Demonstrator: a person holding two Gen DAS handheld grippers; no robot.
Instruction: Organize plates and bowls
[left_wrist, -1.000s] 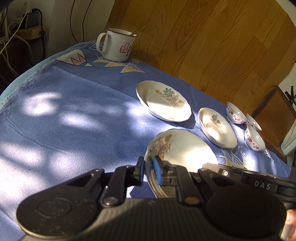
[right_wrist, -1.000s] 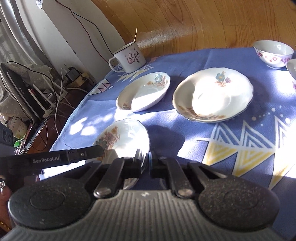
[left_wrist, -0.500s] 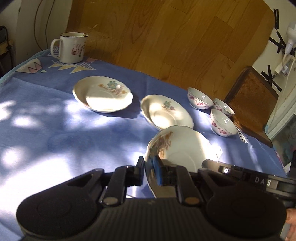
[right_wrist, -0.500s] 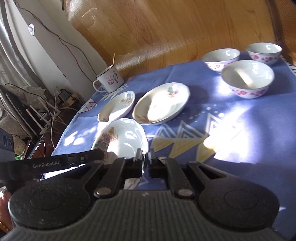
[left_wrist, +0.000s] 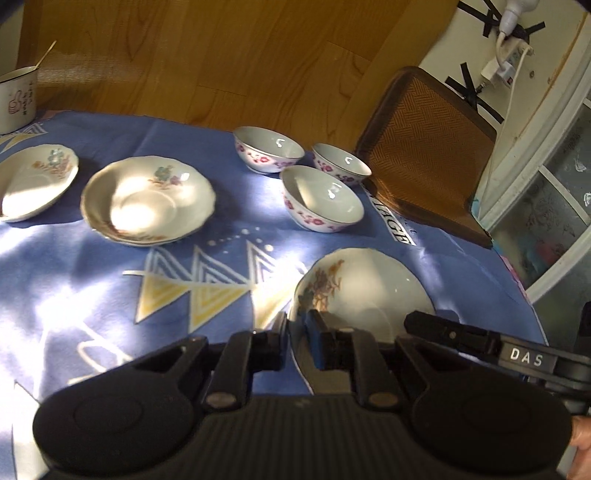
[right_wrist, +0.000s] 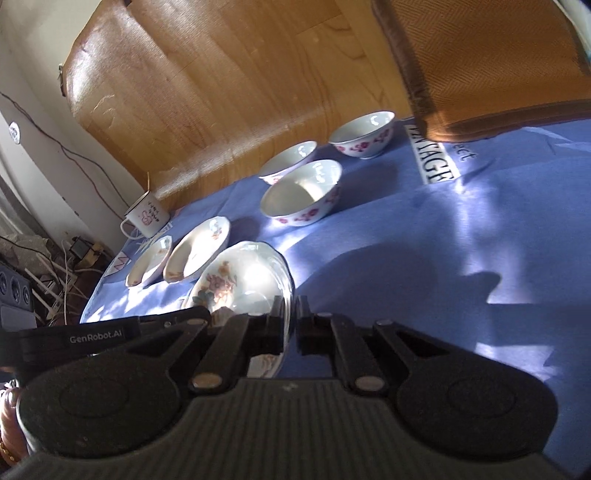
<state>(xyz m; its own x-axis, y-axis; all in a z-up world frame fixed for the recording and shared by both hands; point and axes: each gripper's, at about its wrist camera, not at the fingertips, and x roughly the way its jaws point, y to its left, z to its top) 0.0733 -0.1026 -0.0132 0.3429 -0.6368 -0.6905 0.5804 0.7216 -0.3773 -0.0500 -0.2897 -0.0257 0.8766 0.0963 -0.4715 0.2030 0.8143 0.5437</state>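
The left gripper (left_wrist: 298, 334) pinches the near rim of a flowered plate (left_wrist: 373, 291), and the right gripper (right_wrist: 294, 325) clamps the same plate's opposite rim (right_wrist: 251, 284). The plate looks lifted just above the blue cloth (left_wrist: 92, 280), though the view makes that hard to confirm. Beyond it, three bowls (left_wrist: 321, 199) sit close together near a woven mat (left_wrist: 424, 147). To their left lie a stacked plate (left_wrist: 147, 201) and a smaller plate (left_wrist: 35, 181), with a mug (left_wrist: 16, 99) at the far edge.
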